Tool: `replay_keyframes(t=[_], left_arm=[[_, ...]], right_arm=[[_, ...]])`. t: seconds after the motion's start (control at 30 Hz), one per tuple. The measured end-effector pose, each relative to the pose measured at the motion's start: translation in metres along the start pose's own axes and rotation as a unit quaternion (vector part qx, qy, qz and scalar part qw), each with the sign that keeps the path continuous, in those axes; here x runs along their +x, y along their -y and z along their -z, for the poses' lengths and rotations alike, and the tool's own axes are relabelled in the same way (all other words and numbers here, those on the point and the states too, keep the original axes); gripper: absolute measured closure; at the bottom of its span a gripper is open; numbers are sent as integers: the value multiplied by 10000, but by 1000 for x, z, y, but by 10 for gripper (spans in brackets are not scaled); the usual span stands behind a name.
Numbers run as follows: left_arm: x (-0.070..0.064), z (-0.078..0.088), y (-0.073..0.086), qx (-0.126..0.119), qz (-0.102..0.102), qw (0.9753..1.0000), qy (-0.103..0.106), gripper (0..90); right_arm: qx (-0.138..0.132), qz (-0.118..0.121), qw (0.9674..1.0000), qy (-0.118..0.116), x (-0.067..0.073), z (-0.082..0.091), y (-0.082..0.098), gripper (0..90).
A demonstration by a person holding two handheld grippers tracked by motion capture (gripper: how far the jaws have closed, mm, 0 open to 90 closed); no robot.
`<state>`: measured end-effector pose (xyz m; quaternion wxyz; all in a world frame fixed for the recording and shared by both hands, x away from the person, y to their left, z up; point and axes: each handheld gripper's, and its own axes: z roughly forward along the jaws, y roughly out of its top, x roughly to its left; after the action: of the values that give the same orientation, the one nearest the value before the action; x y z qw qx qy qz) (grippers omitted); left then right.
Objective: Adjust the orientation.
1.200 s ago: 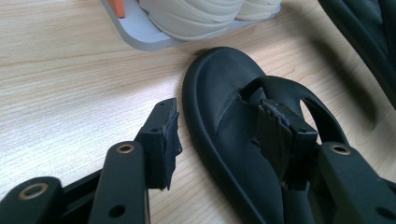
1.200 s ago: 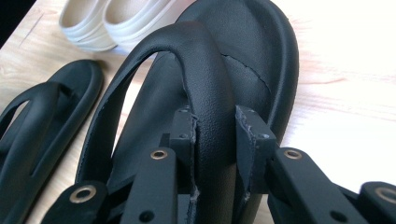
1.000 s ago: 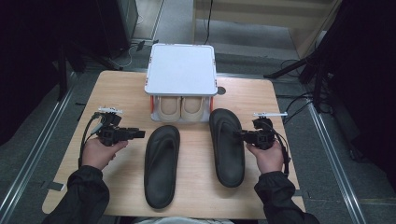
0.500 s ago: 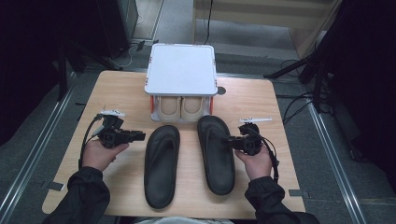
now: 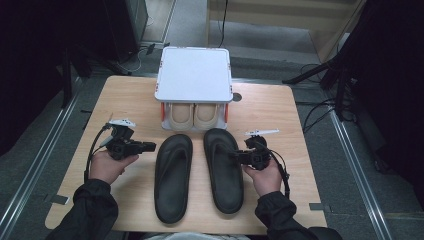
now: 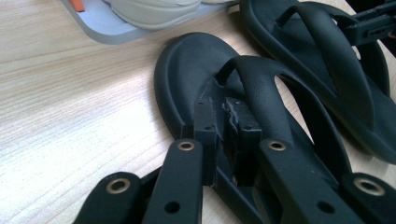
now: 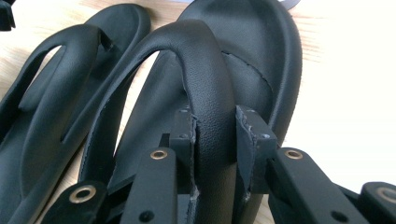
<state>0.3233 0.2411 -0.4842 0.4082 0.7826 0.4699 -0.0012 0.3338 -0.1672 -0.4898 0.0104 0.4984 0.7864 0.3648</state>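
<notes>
Two black flip-flops lie side by side on the wooden table (image 5: pixel 280 115). My right gripper (image 5: pixel 234 155) (image 7: pixel 215 121) is shut on the outer strap arm of the right flip-flop (image 5: pixel 223 175) (image 7: pixel 261 51), pads pressing on both sides of it. My left gripper (image 5: pixel 151 146) (image 6: pixel 224 109) lies level at the outer edge of the left flip-flop (image 5: pixel 172 180) (image 6: pixel 187 65). Its jaws have just been closing and stand almost together with a thin slit. I see nothing between them.
A white shoe rack (image 5: pixel 194 75) stands at the back middle of the table, with a pair of beige shoes (image 5: pixel 193 115) under its top shelf, just beyond the flip-flops' toes. Bare wood lies to both sides. Cables trail on the floor at the right.
The right gripper has drawn the right flip-flop leftward, close beside the left one. The left gripper's jaws have come together while that hand stayed put.
</notes>
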Motion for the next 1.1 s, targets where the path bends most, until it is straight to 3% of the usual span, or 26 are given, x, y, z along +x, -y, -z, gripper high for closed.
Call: replay_keyframes(t=[0.43,0.8,0.97,1.1], left_arm=[[1,-11,3,122,-31,9999,40,870],[4,-19,4,335,-76,9994,-7,874],[11,-25,6,591,-39,9981,-157,876],[12,-30,7,805,-71,9966,-148,876]], right_arm=[[19,-22,10000,33,5,-4,6,708],[153,81,9997,-167,22,-18,12,708],[100,66,9998,-178,24,-21,12,705],[66,86,9997,-198,23,-23,12,703]])
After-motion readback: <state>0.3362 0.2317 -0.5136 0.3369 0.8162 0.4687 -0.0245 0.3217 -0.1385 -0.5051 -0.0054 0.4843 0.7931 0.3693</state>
